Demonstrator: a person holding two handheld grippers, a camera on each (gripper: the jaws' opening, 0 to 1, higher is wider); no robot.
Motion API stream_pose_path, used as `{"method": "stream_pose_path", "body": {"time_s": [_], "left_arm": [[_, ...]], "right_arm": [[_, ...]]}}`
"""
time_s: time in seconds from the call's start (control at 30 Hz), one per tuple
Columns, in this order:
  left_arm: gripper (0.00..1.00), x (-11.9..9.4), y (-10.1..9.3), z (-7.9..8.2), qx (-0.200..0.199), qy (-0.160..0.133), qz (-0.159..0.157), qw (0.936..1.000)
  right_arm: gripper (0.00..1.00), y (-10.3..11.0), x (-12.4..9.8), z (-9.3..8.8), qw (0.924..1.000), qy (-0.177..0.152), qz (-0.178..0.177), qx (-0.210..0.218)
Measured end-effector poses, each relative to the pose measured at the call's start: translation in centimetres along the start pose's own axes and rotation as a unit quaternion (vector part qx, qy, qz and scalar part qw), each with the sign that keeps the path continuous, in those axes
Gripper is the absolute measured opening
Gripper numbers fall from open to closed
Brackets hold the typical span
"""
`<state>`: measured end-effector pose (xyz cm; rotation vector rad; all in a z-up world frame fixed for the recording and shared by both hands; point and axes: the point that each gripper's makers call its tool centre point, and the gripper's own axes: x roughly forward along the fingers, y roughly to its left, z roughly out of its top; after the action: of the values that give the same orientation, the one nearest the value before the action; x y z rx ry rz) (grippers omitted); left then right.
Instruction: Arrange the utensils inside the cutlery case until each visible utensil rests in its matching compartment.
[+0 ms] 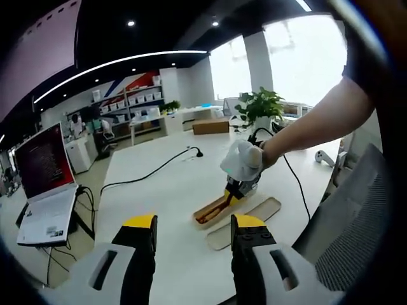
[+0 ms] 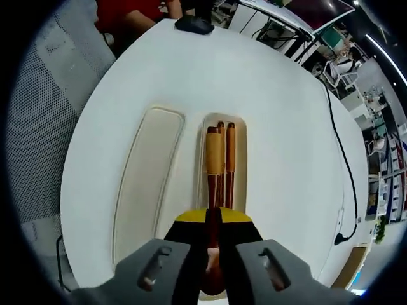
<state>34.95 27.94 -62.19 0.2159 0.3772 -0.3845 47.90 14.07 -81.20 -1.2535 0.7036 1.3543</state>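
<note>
1. My left gripper (image 1: 192, 236) hangs above the near edge of the white table (image 1: 159, 190); its jaws stand wide apart with nothing between them.
2. In the left gripper view I see the right gripper (image 1: 238, 190), held by a gloved hand (image 1: 243, 160), reaching down into the case (image 1: 210, 213) near the middle of the table.
3. In the right gripper view my right gripper (image 2: 213, 223) has its jaws closed narrow on a spoon (image 2: 214, 184), a brown handle with a tan band, gripped at the near end.
4. The spoon lies lengthwise inside the case (image 2: 245, 159), its far end close to the far wall of the compartment.
5. Two chopsticks (image 2: 229, 162) lie just beside the spoon on its right, parallel to it, in the same compartment. I cannot tell whether they touch it.
6. The lid (image 2: 146, 184) lies flat on the table just left of the case, parallel to it, inner side up.
7. A black cable (image 1: 152, 170) runs across the table beyond the case, well apart from it.
8. A laptop (image 1: 41, 184) sits open on a low stand to the left of the table.
9. A plant (image 1: 261, 105) stands at the far end.
</note>
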Motion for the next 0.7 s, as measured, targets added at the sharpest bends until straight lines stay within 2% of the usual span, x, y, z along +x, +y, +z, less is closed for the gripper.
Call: {"method": "stream_pose_path", "body": {"time_s": [0.23,0.7], "left_arm": [[0.47,-0.1,0.5,0.1,-0.018,-0.007,0.006,0.9998],[0.47,0.1,0.3,0.1,-0.017,-0.004,0.005,0.9998]], "right_arm": [[0.01,-0.3,0.5,-0.2,0.9999,0.003,-0.002,-0.011],[0.02,-0.3,1.0,-0.7,0.9997,0.005,0.001,-0.024]]}}
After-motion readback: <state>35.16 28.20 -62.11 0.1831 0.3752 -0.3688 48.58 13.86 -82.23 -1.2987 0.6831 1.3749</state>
